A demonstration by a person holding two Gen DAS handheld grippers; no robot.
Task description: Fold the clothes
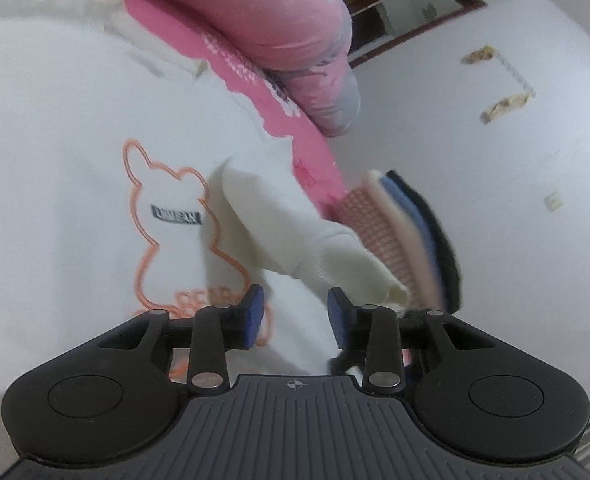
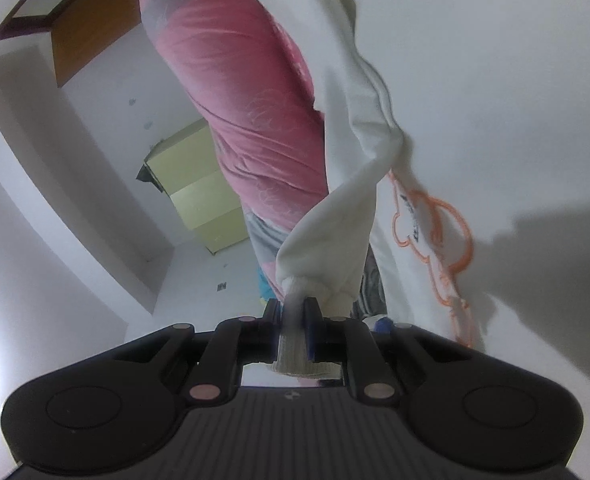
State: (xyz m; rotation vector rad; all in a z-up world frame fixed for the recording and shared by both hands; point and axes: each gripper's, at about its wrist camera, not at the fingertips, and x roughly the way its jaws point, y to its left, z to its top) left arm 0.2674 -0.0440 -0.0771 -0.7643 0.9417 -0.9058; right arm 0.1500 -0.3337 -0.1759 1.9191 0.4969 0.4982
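Note:
A white sweatshirt (image 1: 75,160) with an orange bear outline (image 1: 167,216) fills the left wrist view. Its sleeve (image 1: 295,224) lies folded across the body, ribbed cuff (image 1: 379,276) toward the right. My left gripper (image 1: 295,307) hovers open just short of that sleeve, with nothing between its blue pads (image 1: 255,308). In the right wrist view my right gripper (image 2: 293,322) is shut on the sleeve's ribbed cuff (image 2: 291,344). The sleeve (image 2: 335,232) rises twisted from the jaws to the sweatshirt (image 2: 455,120).
A stack of folded clothes (image 1: 407,232) stands right of the sleeve. A pink sheet (image 1: 255,92) shows under the sweatshirt. A person's pink trouser leg (image 1: 279,20) (image 2: 247,100) stands close behind. A yellow-green cabinet (image 2: 203,188) and a wooden door frame (image 1: 415,36) are farther off.

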